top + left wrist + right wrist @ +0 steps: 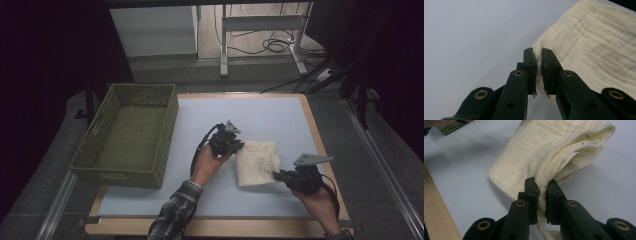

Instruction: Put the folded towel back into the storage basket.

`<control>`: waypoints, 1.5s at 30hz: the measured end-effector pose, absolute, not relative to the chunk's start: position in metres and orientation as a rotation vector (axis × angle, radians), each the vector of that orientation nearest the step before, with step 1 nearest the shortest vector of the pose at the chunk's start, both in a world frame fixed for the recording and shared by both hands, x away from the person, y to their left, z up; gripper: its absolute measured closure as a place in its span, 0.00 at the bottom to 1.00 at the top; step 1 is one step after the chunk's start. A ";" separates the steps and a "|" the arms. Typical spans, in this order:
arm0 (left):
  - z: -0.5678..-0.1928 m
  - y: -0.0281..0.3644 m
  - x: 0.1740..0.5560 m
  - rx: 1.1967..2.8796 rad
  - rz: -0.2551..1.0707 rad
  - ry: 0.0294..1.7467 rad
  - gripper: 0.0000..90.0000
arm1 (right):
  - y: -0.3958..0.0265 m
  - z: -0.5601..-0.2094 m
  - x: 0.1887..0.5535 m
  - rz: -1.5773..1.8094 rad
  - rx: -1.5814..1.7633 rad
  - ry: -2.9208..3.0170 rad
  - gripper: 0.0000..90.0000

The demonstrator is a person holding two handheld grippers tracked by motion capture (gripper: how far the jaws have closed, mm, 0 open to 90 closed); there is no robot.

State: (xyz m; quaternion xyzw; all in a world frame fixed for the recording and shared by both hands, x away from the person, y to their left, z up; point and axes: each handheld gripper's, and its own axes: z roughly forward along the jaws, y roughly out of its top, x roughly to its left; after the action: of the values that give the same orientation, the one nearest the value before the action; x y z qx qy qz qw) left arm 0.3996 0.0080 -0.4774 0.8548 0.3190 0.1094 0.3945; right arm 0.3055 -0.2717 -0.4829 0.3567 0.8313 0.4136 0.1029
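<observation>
- A folded cream cloth (257,162) lies on the pale counter (260,117), a little toward 4 o'clock from the middle.
- The left gripper (239,146) pinches the cloth's corner at 10 o'clock, with its jaws squeezed tight on it.
- The right gripper (276,175) pinches the corner at 5 o'clock, also squeezed tight.
- A green basket (131,137) sits at 9 o'clock, well apart from the cloth.

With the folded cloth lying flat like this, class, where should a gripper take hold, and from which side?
Grip the cloth at its thick layered edges, low from the sides. The left gripper pinches the left edge, the right gripper the near corner, probably to keep the folds together.
</observation>
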 end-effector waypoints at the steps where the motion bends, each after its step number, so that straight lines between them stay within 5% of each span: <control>1: -0.477 0.010 0.400 2.167 0.278 0.814 0.92 | -0.270 -0.482 0.306 1.220 1.045 2.455 0.90; 45: -0.409 0.123 0.392 2.144 0.510 0.945 0.91 | -0.162 -0.443 0.342 1.298 0.851 2.481 0.90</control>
State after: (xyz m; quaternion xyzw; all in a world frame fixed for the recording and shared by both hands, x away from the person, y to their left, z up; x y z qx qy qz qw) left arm 0.3916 0.1229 -0.4090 0.8330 0.3673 0.1980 0.3634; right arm 0.3423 -0.1618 -0.4430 0.2891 0.8429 0.4408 0.1074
